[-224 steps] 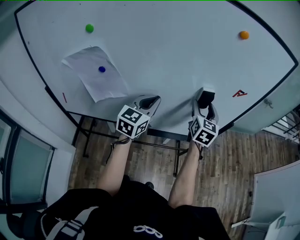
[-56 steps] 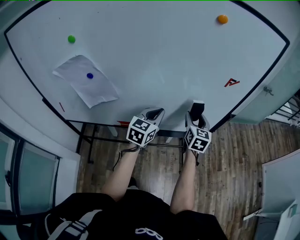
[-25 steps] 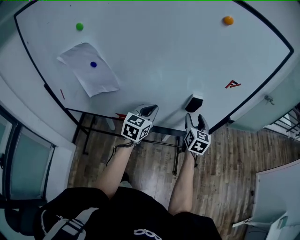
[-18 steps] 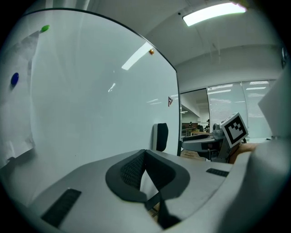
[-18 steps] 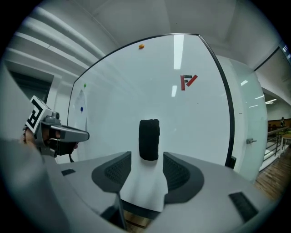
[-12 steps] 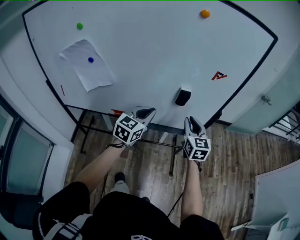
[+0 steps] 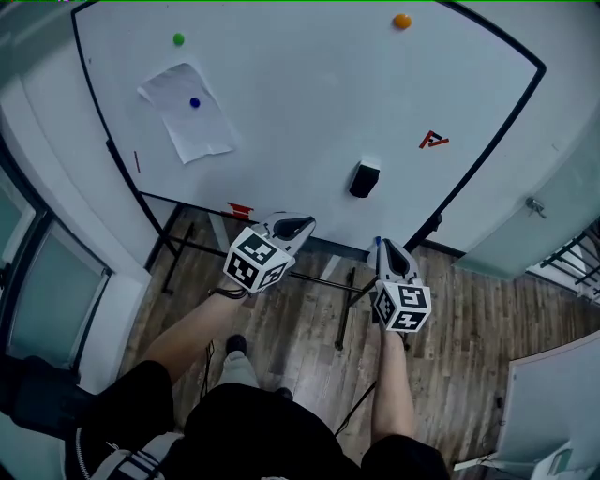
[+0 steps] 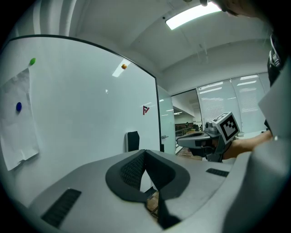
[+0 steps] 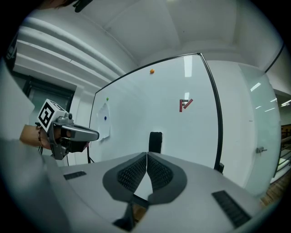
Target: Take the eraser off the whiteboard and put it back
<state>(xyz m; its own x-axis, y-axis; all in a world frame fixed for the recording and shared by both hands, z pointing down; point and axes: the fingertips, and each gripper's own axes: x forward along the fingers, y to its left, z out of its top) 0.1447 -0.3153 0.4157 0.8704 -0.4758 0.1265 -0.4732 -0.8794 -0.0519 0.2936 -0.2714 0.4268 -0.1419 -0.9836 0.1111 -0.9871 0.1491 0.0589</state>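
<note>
The black eraser [image 7: 365, 178] sticks to the whiteboard [image 7: 309, 94], low and right of the middle, with no gripper touching it. It also shows ahead in the left gripper view as the eraser [image 8: 132, 141] and in the right gripper view as the eraser [image 9: 155, 142]. My left gripper [image 7: 298, 225] hovers below the board's lower edge, shut and empty [image 8: 144, 151]. My right gripper [image 7: 384, 248] is drawn back below the eraser. Its jaws are closing and meet with nothing between them [image 9: 147, 154].
A sheet of paper [image 7: 186, 127] is pinned to the board by a blue magnet [image 7: 194, 102]. A green magnet [image 7: 178, 39], an orange magnet [image 7: 402, 21] and a red mark [image 7: 433, 141] are on the board too. A red marker [image 7: 240, 209] lies at its lower edge. The stand's legs [image 7: 342, 314] rest on wooden floor.
Both grippers have drawn back from the whiteboard. The right gripper, open just below the eraser a second ago, has shut empty. The eraser stays on the board.
</note>
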